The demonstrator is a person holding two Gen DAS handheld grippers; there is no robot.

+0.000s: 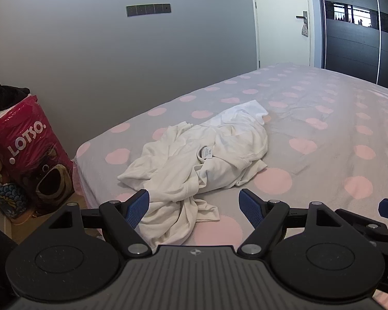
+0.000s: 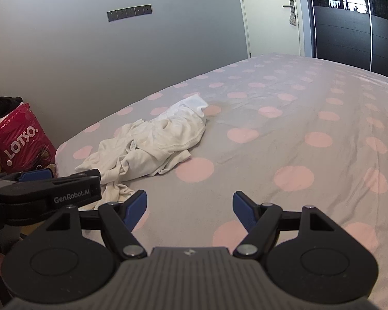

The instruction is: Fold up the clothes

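White garment (image 1: 201,155) lies crumpled, not folded, near the left edge of the spotted bed (image 1: 323,134). Left gripper (image 1: 194,206) and right gripper (image 2: 188,206) hover with jaws apart, holding nothing. Risk: pinching 2 bunched layers would drag the heap instead of spreading it.

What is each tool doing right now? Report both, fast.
Left tool: open, holding nothing, over the near edge of the shirt.
Right tool: open, empty, above bare bed.
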